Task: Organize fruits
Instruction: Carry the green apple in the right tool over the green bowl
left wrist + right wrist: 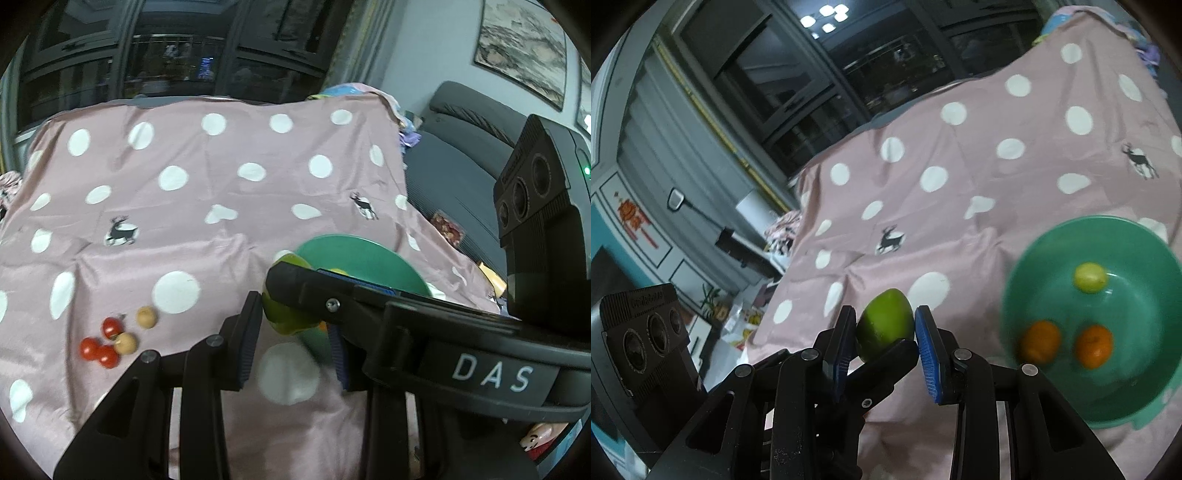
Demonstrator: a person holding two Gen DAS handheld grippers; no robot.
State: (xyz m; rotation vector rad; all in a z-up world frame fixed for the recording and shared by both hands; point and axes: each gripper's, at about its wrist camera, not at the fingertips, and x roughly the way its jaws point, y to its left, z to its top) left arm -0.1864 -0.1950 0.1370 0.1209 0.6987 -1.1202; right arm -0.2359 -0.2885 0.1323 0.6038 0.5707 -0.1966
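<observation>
In the left wrist view the left gripper (293, 332) has its jaws apart with the green fruit (286, 317) between them, its left pad touching the fruit's side, though whether it squeezes cannot be told, because the right gripper's black finger crosses in front and hides the far side; behind the fruit sits the green bowl (369, 254) on the pink dotted cloth (184, 206) that covers the table, and well to the left lie three cherry tomatoes (99, 345) bunched with two tan round fruits (126, 343), still outside the bowl. In the right wrist view the right gripper (886, 332) has its jaws clamped on the green fruit (884, 321), blue pads pressed against both sides, the fruit raised above the cloth (960, 184); the bowl (1145, 406) stands to the right, holding a yellow-green fruit (1090, 277) and two oranges (1093, 345), slightly blurred. The step in hand looks like carrying this green fruit to the bowl, possibly passing it between the two tools; the next move calls for swinging it right over the rim, lowering it into a free spot away from the oranges, then parting the jaws gently so it does not roll out; the small fruits on the left remain to be gathered.
</observation>
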